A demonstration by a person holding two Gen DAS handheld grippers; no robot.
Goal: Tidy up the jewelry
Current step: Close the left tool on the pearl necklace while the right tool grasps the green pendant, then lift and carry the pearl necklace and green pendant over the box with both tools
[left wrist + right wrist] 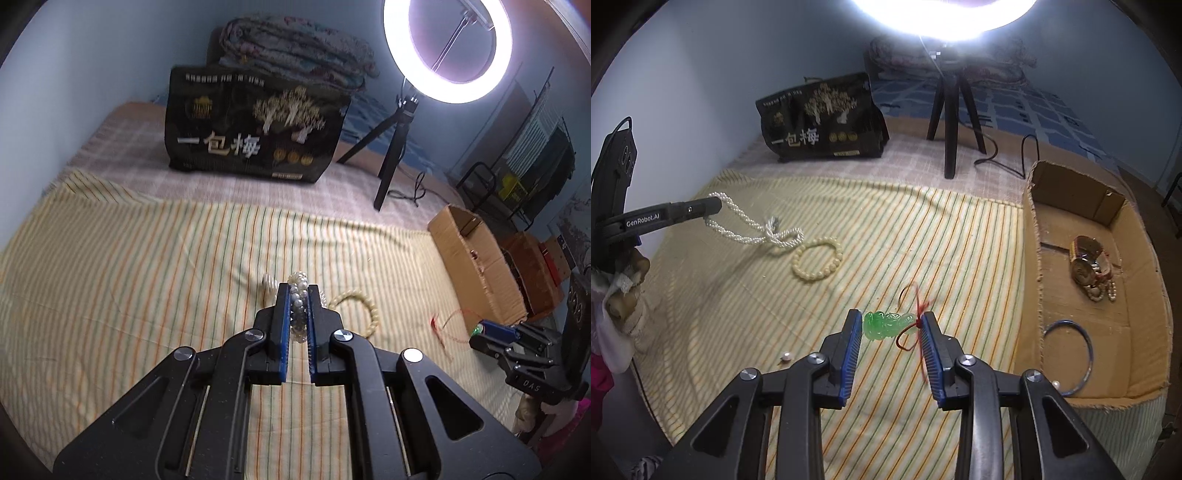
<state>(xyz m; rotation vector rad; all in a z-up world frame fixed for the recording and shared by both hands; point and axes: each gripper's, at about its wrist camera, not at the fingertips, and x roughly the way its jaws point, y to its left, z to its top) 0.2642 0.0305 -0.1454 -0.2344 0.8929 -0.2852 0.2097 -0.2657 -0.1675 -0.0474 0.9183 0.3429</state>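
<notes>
While both hands carry a catch, the step is delivery into the box. Nearest, the right gripper [889,330] has its fingers clamped end to end on the carved green jade pendant [884,325], its red cord [916,317] trailing loose; keep that cord clear of the bed's striped yellow sheet [738,314]. Beyond, the left gripper [298,295] has its fingers pinched together on the twisted white pearl necklace [757,232], whose tail still drags. Lift higher before crossing. Farthest right, the shallow brown cardboard box [1039,277] waits; the cream beaded bracelet [817,260] remains on the sheet.
</notes>
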